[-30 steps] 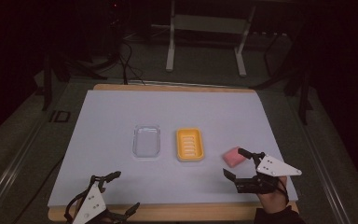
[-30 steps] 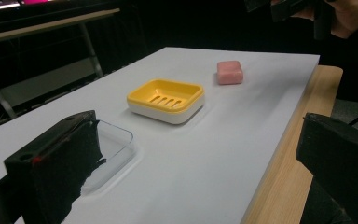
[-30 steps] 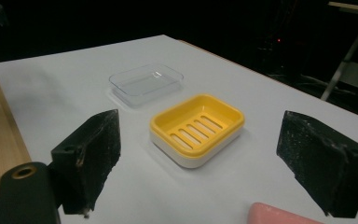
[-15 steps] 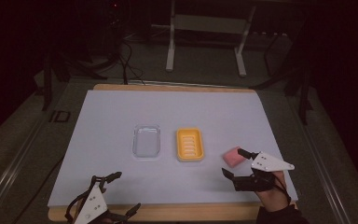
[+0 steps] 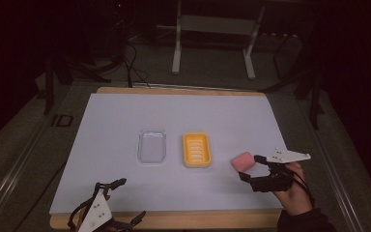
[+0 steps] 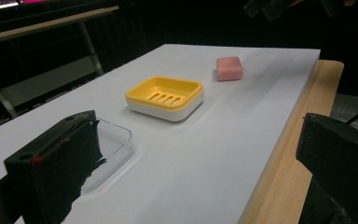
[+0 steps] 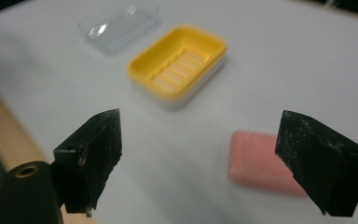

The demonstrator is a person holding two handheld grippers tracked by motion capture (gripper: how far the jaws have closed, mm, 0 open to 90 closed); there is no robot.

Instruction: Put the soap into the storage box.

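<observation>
A pink soap bar (image 5: 243, 161) lies on the white table right of a yellow soap dish (image 5: 196, 149). A clear plastic lid (image 5: 152, 145) sits left of the dish. My right gripper (image 5: 250, 166) is open, its jaws just right of the soap bar without touching it. In the right gripper view the soap bar (image 7: 256, 162) lies ahead between the jaws, nearer the right one, with the yellow dish (image 7: 178, 64) and clear lid (image 7: 120, 21) beyond. My left gripper (image 5: 125, 198) rests open at the table's front left edge; its view shows the lid (image 6: 114, 142), dish (image 6: 165, 96) and soap (image 6: 229, 68).
The white mat (image 5: 125, 116) covers a wooden tabletop whose edge (image 5: 198, 220) shows along the front. Metal stand legs (image 5: 176, 48) and cables lie on the dark floor behind the table.
My right gripper has moved forward and slightly right, ending beside the soap bar. The left gripper has stayed put.
</observation>
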